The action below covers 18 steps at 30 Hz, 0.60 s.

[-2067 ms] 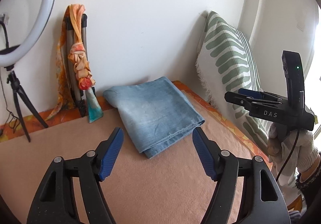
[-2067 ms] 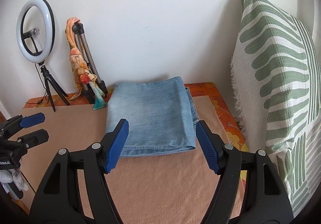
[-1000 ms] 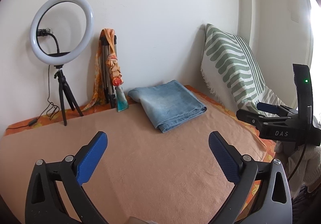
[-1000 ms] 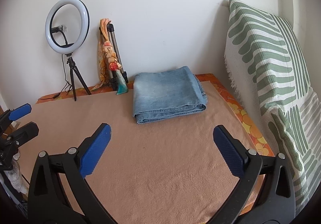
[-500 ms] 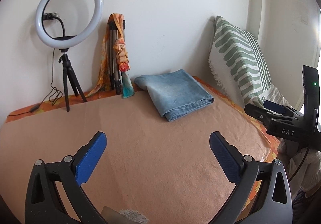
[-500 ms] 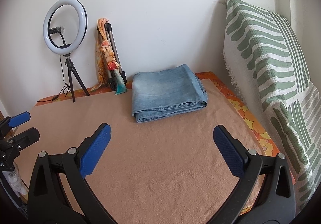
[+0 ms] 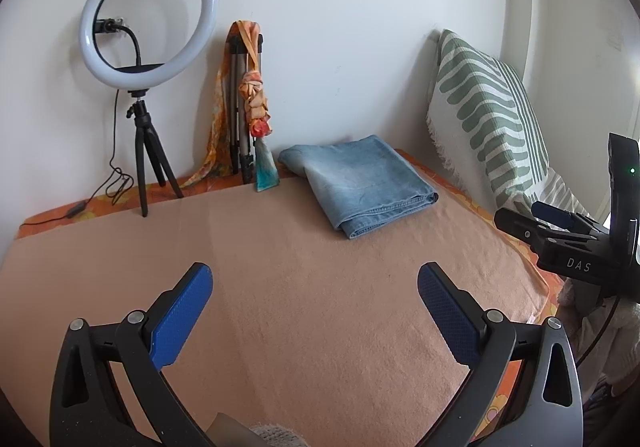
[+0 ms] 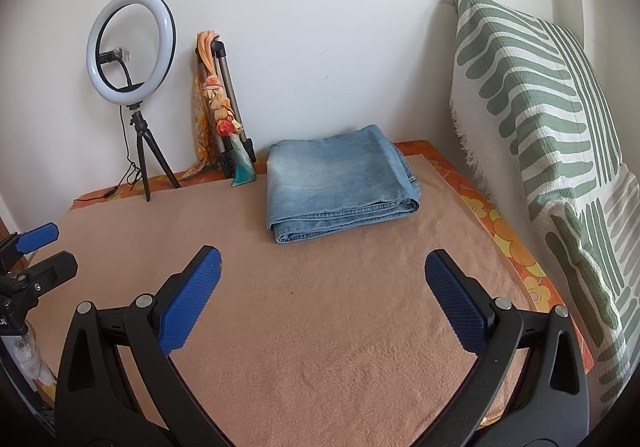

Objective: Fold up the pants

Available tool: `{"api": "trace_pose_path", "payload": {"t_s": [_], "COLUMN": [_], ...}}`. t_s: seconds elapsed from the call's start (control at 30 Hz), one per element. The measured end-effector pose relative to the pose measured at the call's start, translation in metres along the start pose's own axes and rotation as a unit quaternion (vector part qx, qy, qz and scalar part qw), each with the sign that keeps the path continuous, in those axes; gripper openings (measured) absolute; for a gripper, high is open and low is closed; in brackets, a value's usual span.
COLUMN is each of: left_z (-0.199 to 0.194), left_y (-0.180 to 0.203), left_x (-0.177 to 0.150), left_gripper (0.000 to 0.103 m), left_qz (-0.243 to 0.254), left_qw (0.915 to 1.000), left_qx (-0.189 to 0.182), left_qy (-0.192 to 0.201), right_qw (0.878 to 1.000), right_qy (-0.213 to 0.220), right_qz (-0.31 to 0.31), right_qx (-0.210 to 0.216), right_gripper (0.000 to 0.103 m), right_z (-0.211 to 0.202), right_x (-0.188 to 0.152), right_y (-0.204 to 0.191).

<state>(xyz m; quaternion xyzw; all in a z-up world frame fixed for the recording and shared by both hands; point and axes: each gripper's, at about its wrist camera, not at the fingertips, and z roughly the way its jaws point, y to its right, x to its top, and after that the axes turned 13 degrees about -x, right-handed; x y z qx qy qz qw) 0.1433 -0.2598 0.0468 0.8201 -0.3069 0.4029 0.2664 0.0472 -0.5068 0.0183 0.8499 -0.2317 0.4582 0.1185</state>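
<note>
Light blue denim pants (image 7: pixel 362 183) (image 8: pixel 340 183) lie folded into a compact rectangle at the far side of the tan blanket (image 7: pixel 304 287) (image 8: pixel 320 327), near the wall. My left gripper (image 7: pixel 316 281) is open and empty, well back from the pants. My right gripper (image 8: pixel 322 267) is open too, with nothing between its blue pads, and sits nearer the front edge. In the left wrist view the right gripper (image 7: pixel 532 217) shows at the far right. The left gripper (image 8: pixel 44 247) appears at the left edge of the right wrist view.
A ring light on a small black tripod (image 7: pixel 148 47) (image 8: pixel 132 47) stands at the back left, its cable trailing over the orange floral cover. A folded tripod wrapped in an orange scarf (image 7: pixel 250 103) (image 8: pixel 218 103) leans on the wall. A green-and-white patterned pillow (image 7: pixel 484 115) (image 8: pixel 540 119) lines the right side.
Both grippers have pulled back from the folded pants and opened wider. The pants lie still and look smaller and farther away now.
</note>
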Motion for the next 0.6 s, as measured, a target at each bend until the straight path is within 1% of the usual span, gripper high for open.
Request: {"api": "trace_pose_path", "payload": {"t_s": [0.13,0.3,0.5,0.6], "left_z": [0.000,0.003,0.002,0.001], "left_y": [0.001,-0.001,-0.006,-0.011], "left_x": [-0.003,-0.005,-0.007,-0.008], "left_gripper": [0.102,0.102,0.102,0.102], "left_qz": [0.009,0.009,0.008,0.001], "left_qw": [0.9999,0.9999,0.9997,0.9998], "left_qx": [0.012,0.013,0.021,0.019], "left_qy": [0.003,-0.002,-0.003,-0.006], "right_qw": [1.000,1.000,1.000,1.000], "right_qy": [-0.005,-0.010,-0.013,-0.020], "right_qz": [0.003,0.009,0.002,0.003], "right_qx": [0.001,0.005,0.005,0.007], "right_gripper": [0.103,0.103,0.103,0.103], "right_z": [0.004,0.007,0.014,0.019], "right_x": [-0.001,-0.001,0.000,-0.001], "right_y": [0.003,0.004,-0.001,-0.002]}}
